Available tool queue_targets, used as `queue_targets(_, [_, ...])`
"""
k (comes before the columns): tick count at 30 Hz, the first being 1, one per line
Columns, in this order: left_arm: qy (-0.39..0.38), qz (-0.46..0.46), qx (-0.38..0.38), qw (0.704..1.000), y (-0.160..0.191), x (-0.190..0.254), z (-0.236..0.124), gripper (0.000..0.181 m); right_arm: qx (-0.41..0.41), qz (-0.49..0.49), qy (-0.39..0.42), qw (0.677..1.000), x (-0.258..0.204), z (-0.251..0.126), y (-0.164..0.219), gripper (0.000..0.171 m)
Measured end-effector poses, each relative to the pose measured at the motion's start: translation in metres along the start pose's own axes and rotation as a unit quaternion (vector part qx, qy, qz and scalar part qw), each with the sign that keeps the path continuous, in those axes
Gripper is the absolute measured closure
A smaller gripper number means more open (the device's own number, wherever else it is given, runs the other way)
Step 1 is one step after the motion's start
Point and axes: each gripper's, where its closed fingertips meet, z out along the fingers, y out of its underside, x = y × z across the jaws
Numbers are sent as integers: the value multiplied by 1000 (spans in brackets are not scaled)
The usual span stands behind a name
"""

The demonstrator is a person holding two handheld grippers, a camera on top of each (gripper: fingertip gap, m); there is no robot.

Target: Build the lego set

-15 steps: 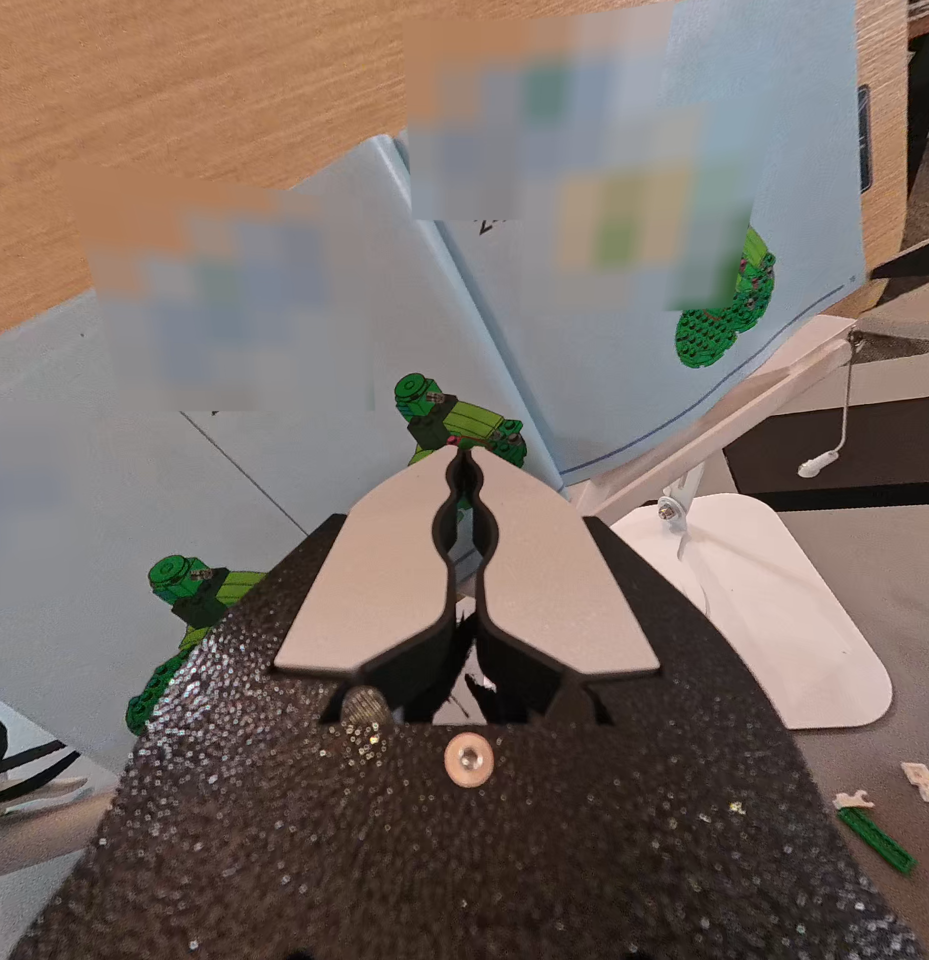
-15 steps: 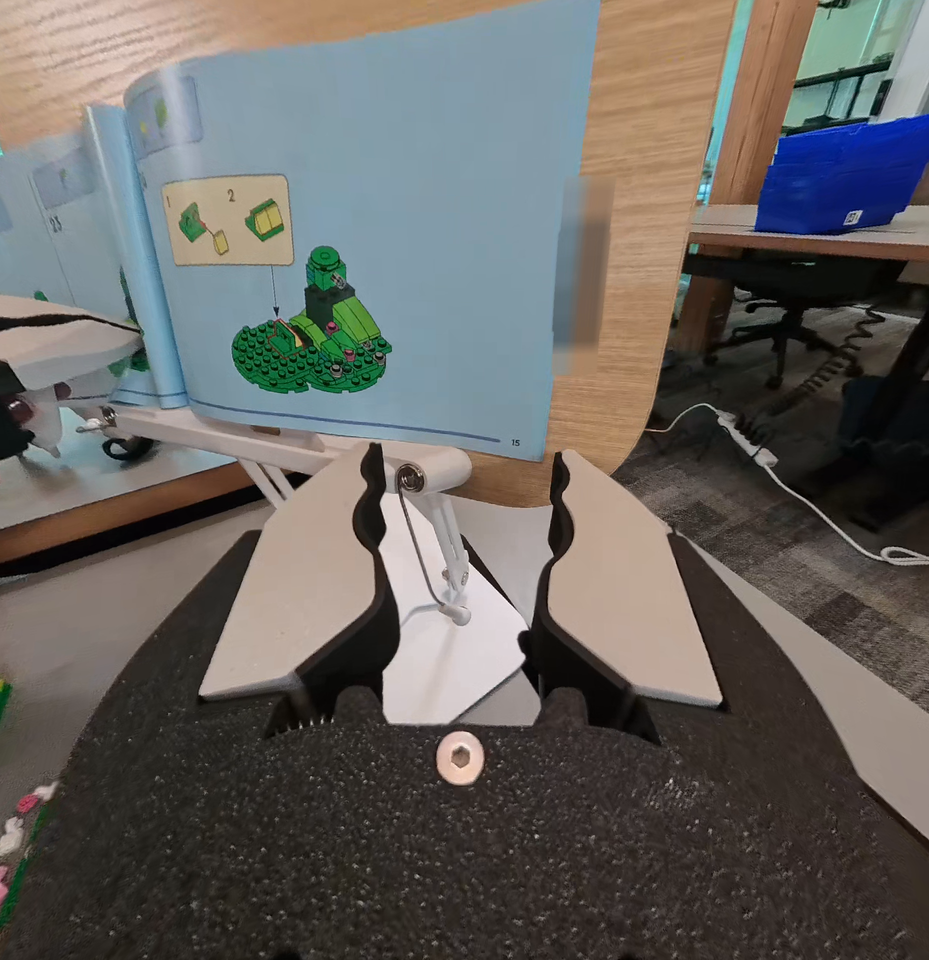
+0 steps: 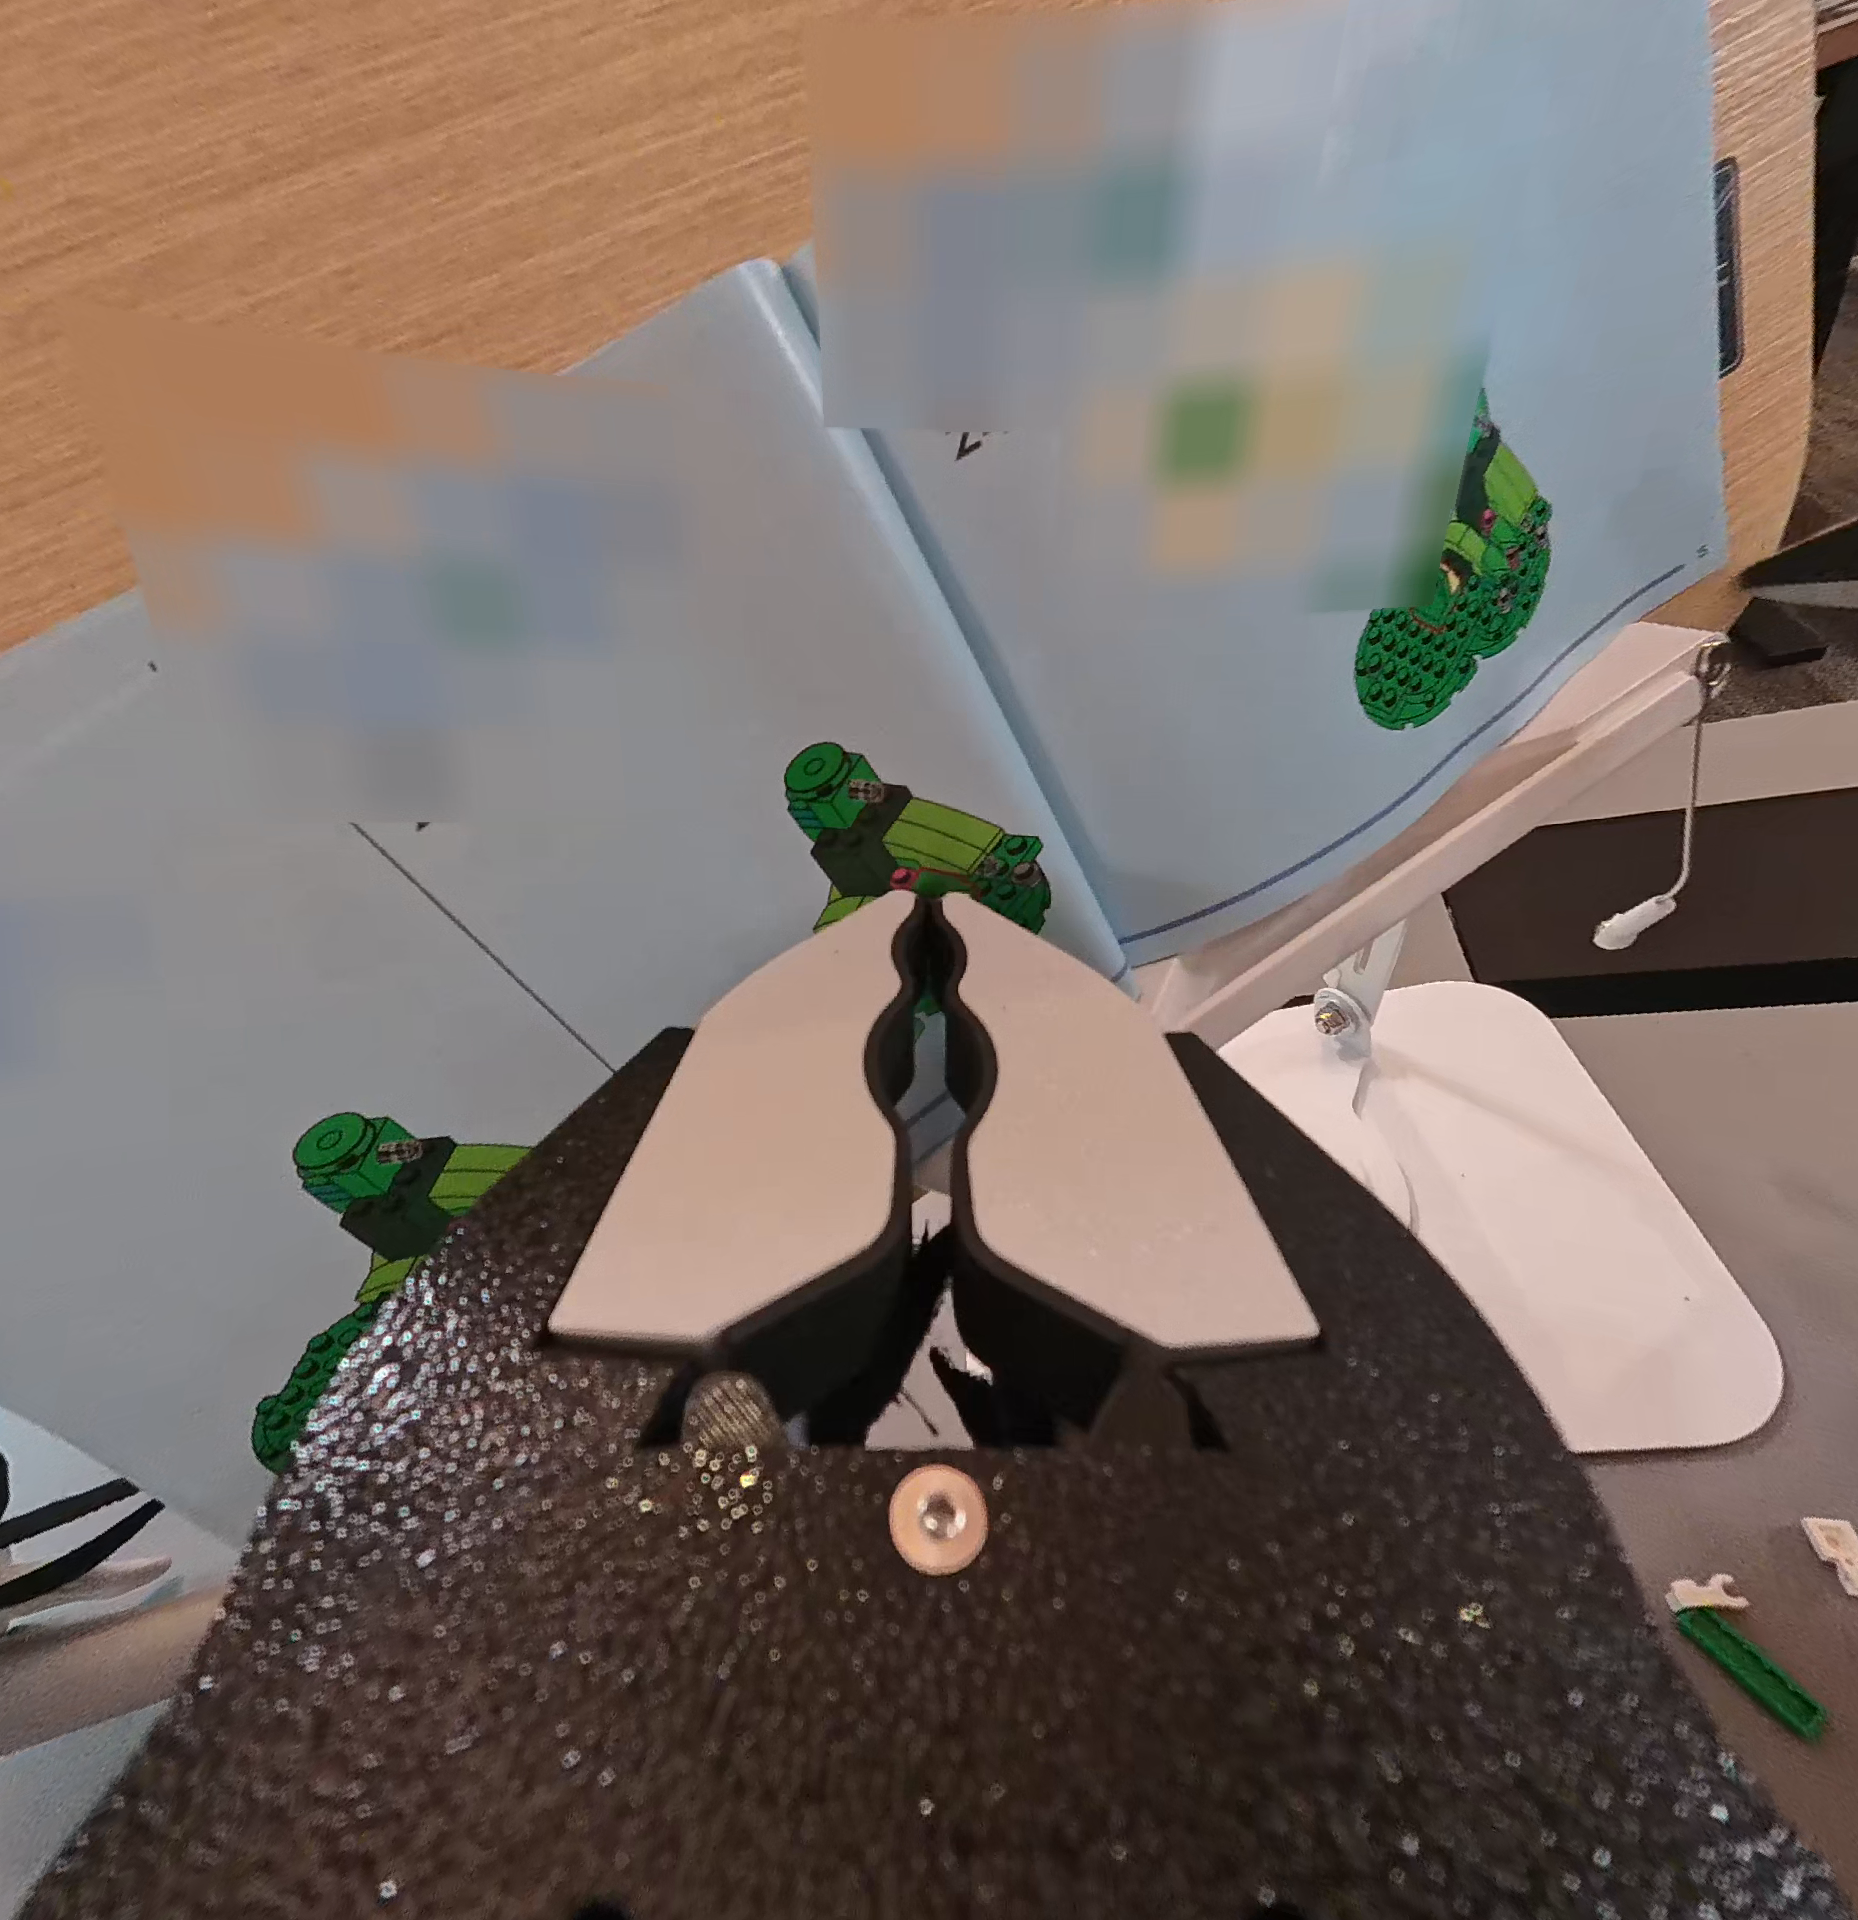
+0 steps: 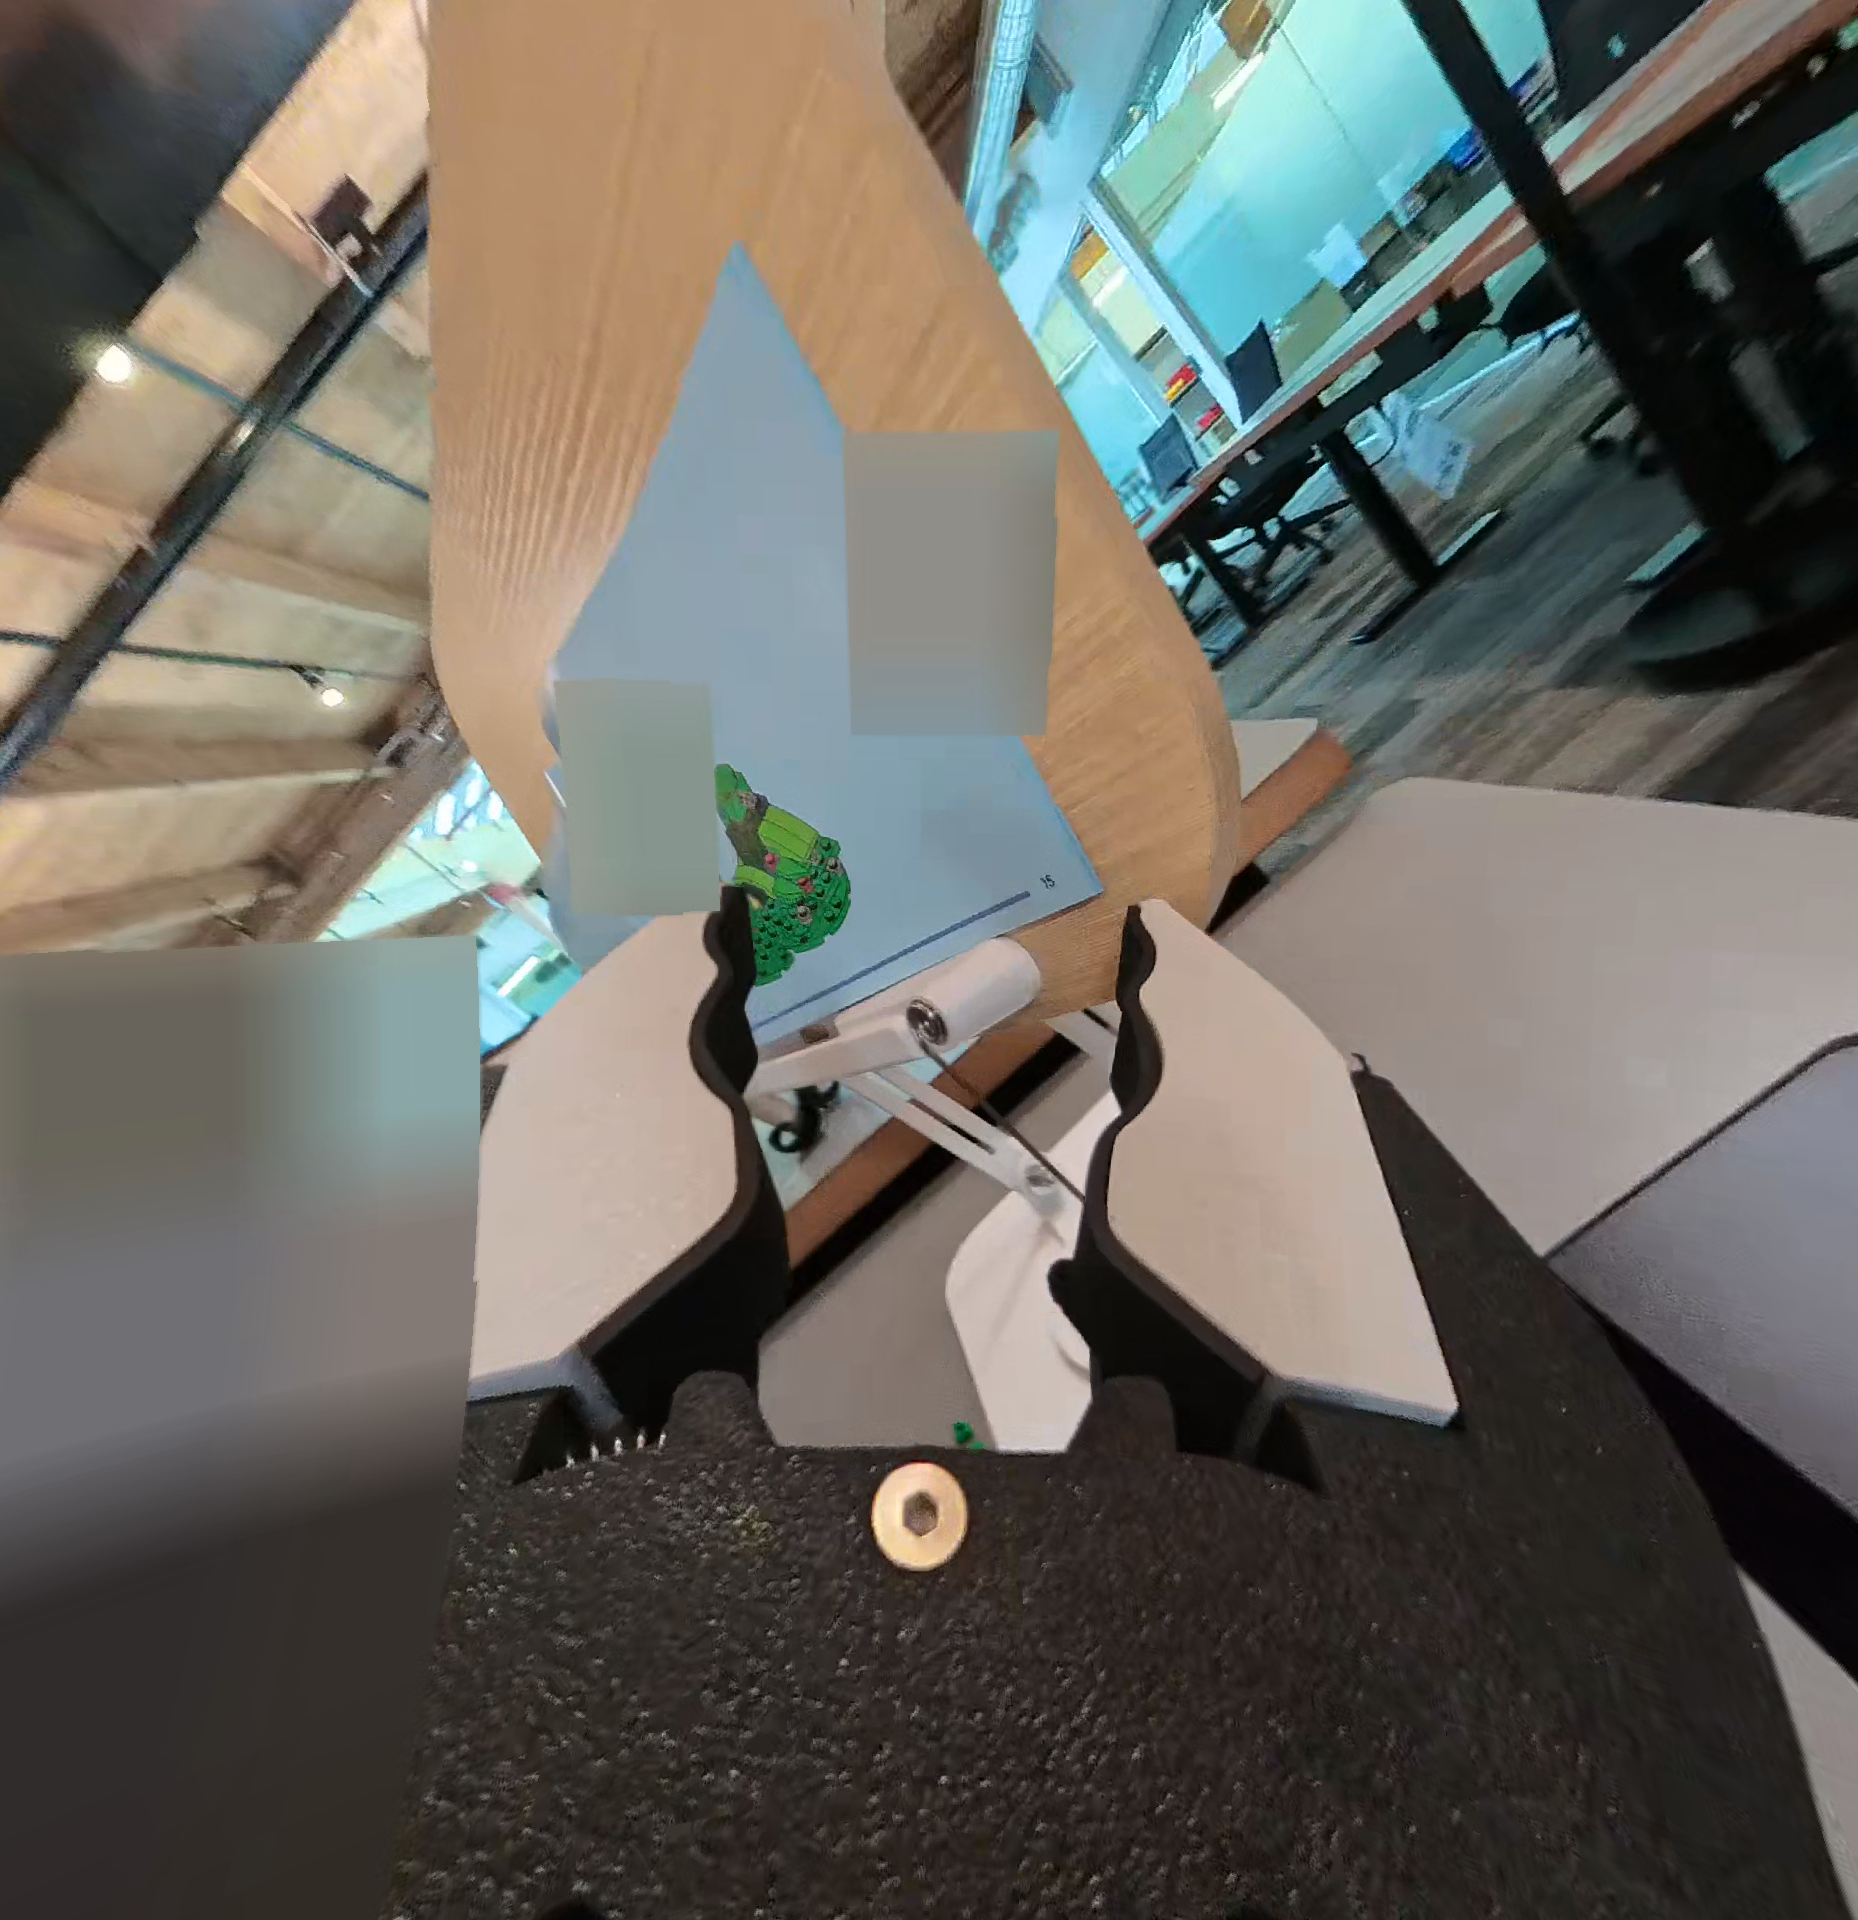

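Light-blue paper instruction booklet [image 3: 613, 790] on white metal stand [image 3: 1527, 1226] just beyond left gripper [image 3: 927, 914], tips pinched together, empty, right gripper [image 4: 930, 920] spread wide, empty, thin green lego strip [image 3: 1751, 1673] by grey table's [image 3: 1735, 1091] right edge.

Grey table [image 3: 1735, 1195] bears white stand [image 3: 1527, 1195] (green strip [image 3: 1751, 1673] nearby).

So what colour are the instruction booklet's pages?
Light blue; the instruction booklet shows best in the left wrist view.

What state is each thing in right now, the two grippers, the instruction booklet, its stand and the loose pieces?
Left gripper: shut, holding nothing visible.
Right gripper: open, empty.
Light blue instruction booklet: open, propped upright on the stand.
White metal book stand: unfolded on the grey table.
Long green lego plate: lying loose on the table.
Small white lego pieces: loose beside it.
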Motion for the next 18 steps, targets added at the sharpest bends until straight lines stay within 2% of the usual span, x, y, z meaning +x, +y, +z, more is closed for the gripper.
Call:
queue_targets(6, [3,0,0,1000,0,0,0,181,-2,37,-19,999,-8,4,2,98])
queue_targets(13, [4,2,-1,1000,0,0,0,181,-6,41,0,999,-13,8,3,89])
queue_targets(18, [4,7,-2,1000,1,1,-1,181,-6,58,7,998,-21,12,1,74])
